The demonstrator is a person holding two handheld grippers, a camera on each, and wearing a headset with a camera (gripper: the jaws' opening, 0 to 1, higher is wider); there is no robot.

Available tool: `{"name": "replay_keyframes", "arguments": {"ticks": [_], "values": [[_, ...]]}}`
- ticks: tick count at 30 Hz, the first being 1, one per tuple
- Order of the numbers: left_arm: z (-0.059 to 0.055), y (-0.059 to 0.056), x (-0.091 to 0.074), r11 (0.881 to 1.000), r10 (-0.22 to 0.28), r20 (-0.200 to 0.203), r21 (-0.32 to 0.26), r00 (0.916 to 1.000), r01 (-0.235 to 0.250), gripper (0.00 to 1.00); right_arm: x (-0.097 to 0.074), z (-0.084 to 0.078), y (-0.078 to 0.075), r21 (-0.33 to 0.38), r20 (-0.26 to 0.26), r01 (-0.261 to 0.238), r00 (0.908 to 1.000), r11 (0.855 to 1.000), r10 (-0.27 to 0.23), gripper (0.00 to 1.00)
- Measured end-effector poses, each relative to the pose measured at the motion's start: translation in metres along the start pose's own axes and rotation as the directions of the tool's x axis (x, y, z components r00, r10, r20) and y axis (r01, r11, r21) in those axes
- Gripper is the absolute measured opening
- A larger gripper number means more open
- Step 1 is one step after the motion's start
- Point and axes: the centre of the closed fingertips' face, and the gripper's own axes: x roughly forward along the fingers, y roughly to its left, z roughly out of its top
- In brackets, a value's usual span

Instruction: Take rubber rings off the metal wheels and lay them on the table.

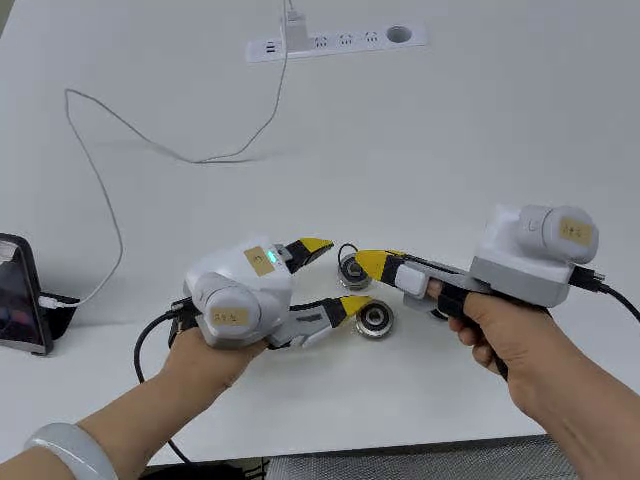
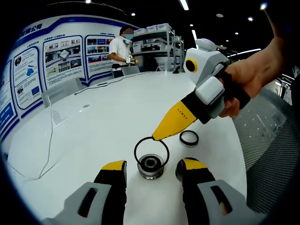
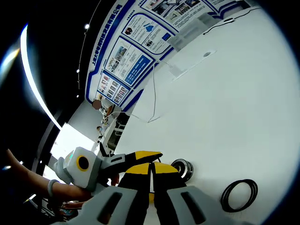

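Your right gripper, jaws closed, pinches a rubber ring at lower centre, apparently peeling it off the metal wheel. Your left gripper stands open astride that wheel, likely steadying it. A freed ring lies beside it.

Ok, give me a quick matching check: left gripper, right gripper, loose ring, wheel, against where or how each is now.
Things:
1 left gripper
2 right gripper
3 loose ring
4 wheel

States:
A lying on the table, off any wheel
B open
C between the left jaws
D shut on the held ring

Pairs: 1-B; 2-D; 3-A; 4-C
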Motion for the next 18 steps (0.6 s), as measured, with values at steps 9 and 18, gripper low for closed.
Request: {"name": "replay_keyframes", "arguments": {"ticks": [9,18], "values": [[0.002,-0.001,-0.006,1.0,-0.001,0.019,-0.008,0.9998,0.001,0.5,-0.014,-0.001,0.003,0.009,0.012,0.003,0.9999,1.0,-0.003,0.02],[0.001,-0.005,-0.013,1.0,-0.001,0.032,-0.022,0.9995,0.002,0.51,-0.035,-0.001,-0.008,0.023,0.033,0.023,0.9992,0.999,-0.024,0.02]]}}
